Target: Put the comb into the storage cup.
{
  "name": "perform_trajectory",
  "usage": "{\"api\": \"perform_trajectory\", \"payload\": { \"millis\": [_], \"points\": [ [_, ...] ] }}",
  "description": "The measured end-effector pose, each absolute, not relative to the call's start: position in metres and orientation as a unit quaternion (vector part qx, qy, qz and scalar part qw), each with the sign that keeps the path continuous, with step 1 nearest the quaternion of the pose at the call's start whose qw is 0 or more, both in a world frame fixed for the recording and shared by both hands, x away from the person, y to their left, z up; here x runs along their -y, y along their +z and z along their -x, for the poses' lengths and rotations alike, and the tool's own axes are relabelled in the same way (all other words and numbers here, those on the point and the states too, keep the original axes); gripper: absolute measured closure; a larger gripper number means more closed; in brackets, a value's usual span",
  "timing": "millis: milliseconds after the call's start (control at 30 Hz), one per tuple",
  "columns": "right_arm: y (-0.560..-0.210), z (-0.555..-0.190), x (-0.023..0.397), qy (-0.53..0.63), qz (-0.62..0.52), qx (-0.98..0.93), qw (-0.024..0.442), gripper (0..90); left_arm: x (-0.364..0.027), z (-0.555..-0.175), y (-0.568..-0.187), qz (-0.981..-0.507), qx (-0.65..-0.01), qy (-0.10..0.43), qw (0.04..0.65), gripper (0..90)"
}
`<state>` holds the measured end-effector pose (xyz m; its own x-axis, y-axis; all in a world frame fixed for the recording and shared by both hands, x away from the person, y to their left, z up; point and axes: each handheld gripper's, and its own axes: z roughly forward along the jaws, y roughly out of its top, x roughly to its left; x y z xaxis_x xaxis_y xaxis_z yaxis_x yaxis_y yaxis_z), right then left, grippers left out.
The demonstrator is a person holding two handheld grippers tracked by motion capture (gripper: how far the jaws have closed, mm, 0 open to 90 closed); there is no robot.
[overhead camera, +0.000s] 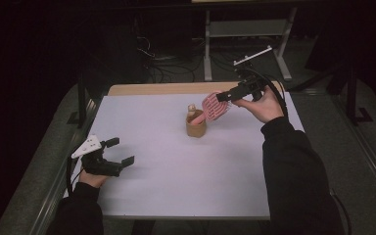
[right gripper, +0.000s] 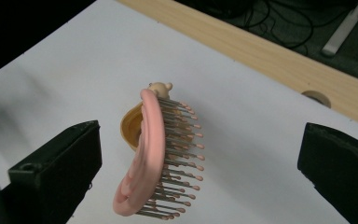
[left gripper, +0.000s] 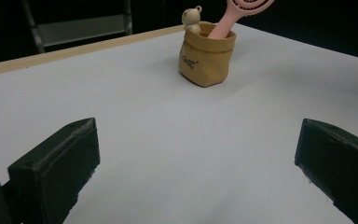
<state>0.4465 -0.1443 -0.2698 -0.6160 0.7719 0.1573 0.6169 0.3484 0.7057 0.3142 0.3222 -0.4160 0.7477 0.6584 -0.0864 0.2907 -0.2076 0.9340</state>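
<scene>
Pink hairbrush [overhead camera: 214, 106] stands handle-down in the small brown pouch [overhead camera: 196, 128], mid-table toward the far side. Right gripper [overhead camera: 226, 96] jaws wide, straddling the brush head, not pressing. Left gripper [overhead camera: 119, 152] wide, near left, nothing between. Brush likely light, stiff plastic; grip the head's rim, not the bristles. The soft pouch may tip.

— What does your right gripper [overhead camera: 223, 96] have in front of it?

— The pink hairbrush [overhead camera: 213, 106]. Your jaws sit right at the brush head's upper edge, up above the table [overhead camera: 176, 161]. Whether they press on it, the high view doesn't make clear.

— And where does the brush stand?

— Its handle goes down into the small tan pouch [overhead camera: 196, 129] near the middle of the white tabletop, with the head leaning toward your right hand [overhead camera: 262, 105]. A little bear figure [overhead camera: 191, 108] peeks over the pouch's rim.

— Your left gripper [overhead camera: 121, 152]?

— Low near the table's left edge, jaws apart, nothing between them, well away from the pouch.
</scene>
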Motion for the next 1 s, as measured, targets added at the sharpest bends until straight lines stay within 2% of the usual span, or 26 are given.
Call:
{"api": "perform_trajectory", "payload": {
  "millis": [467,1000],
  "points": [
    [-0.279,-0.433,0.163,0.395,-0.428,-0.804,0.120,0.0,-0.325,-0.314,-0.415,-0.750,-0.320,0.176,0.551,0.0],
    [-0.299,-0.417,0.181,0.401,-0.432,-0.801,0.107,0.0,-0.323,-0.315,-0.417,-0.756,-0.317,0.173,0.546,0.0]
  ]
}}
